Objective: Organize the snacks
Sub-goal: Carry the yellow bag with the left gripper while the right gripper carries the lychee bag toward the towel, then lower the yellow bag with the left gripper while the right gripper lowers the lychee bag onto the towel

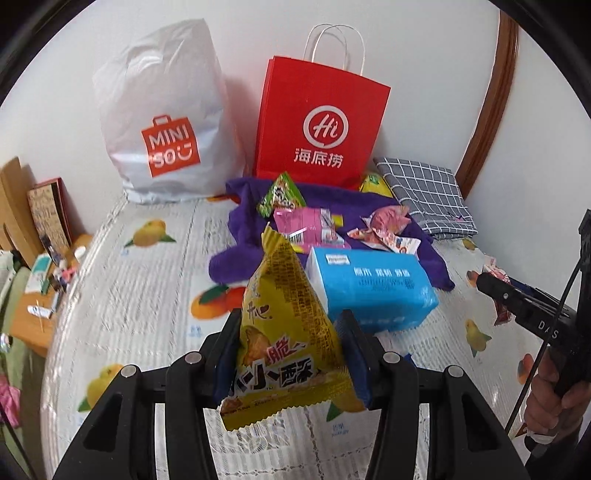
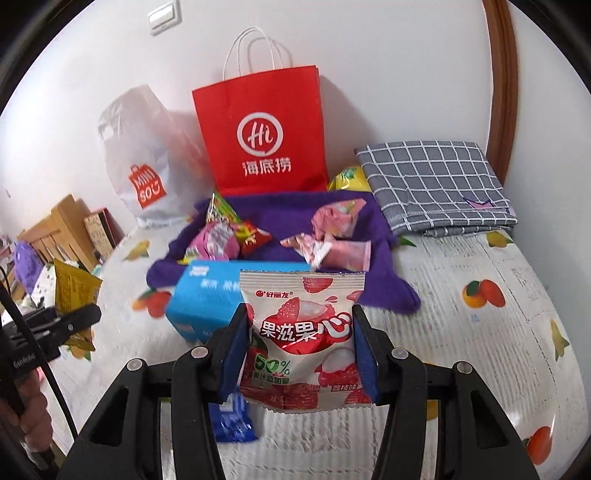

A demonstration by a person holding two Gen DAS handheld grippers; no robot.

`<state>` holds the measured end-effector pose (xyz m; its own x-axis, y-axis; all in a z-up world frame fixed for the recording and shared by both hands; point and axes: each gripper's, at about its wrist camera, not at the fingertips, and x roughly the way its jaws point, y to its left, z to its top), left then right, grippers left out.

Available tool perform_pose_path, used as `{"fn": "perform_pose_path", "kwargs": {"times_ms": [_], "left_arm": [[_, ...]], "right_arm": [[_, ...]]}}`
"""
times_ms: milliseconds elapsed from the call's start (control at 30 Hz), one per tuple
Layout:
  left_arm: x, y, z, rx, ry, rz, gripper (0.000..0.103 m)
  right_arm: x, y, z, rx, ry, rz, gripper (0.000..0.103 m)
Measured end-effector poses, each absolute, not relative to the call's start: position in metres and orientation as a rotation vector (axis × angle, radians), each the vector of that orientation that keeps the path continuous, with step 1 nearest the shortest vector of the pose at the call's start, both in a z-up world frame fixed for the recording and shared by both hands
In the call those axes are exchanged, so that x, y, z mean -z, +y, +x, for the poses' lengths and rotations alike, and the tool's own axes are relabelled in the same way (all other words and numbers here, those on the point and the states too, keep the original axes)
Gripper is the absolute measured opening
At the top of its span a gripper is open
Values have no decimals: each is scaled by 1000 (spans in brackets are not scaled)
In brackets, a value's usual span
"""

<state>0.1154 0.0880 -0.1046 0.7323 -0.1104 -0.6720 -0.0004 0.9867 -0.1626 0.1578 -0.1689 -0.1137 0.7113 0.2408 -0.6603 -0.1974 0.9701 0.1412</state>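
Left hand-held gripper (image 1: 291,350) tilted down, clamping yellow snack packet (image 1: 288,332)

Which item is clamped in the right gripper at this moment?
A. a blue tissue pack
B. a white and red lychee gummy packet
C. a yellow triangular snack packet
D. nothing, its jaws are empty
B: in the right wrist view the right gripper has its blue pads pressed on both sides of the white and red lychee gummy packet.

- A folded grey checked cloth (image 2: 432,184) lies on the fruit-print table cover (image 2: 480,332).
- A white wall switch (image 2: 165,16) sits high on the wall.
- Wooden boxes (image 2: 55,229) stand at the left.
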Motion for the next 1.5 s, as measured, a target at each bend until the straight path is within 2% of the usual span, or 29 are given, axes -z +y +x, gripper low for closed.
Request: {"fn": "perform_pose_path", "kwargs": {"times_ms": [800,1500], "left_arm": [[88,80,159,88,755,-171,49],[76,79,202,101,771,-139,49]], "right_arm": [[87,-161,211,-279,711,91,52],[105,-157,267,-280,765,105,52]]}}
